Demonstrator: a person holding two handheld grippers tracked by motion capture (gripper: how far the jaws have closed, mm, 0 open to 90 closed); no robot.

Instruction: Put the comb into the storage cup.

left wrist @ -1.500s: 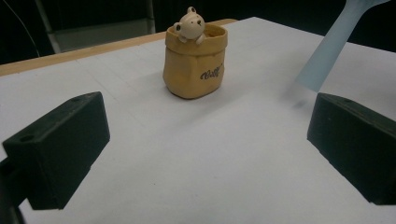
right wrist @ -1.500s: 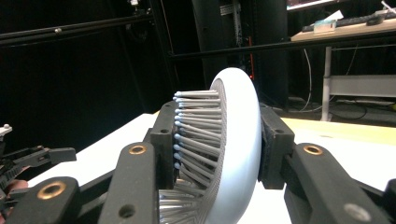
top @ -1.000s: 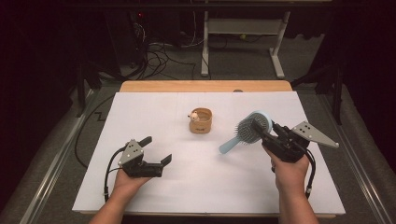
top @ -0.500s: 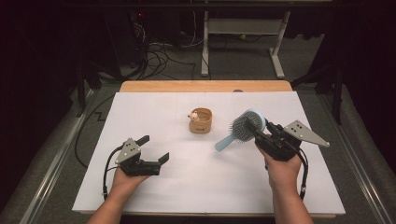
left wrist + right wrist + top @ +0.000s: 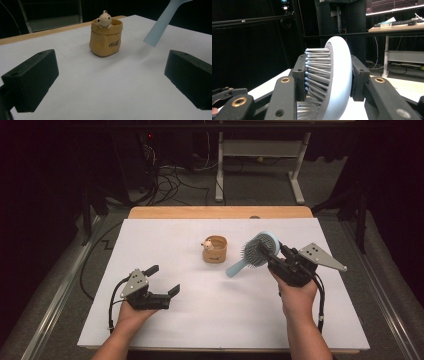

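Pale-blue round bristly hairbrush [image 5: 258, 251] clamped in right gripper [image 5: 272, 259] jaws.

One hairbrush [image 5: 256, 251]; one bear pot [image 5: 215, 249]; two hand-held grippers, left hand-held gripper [image 5: 166, 281] and right hand-held gripper [image 5: 270, 256].

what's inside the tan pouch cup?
A small bear figure peeks over the rim of the tan pouch cup, head and one paw showing. The cup wall hides the rest of it, and whatever else may lie deeper inside.

Pouch [image 5: 215, 250] mid-table [image 5: 150, 240] — hairbrush [image 5: 252, 252] just right; left gripper [image 5: 162, 281] nearer, left.
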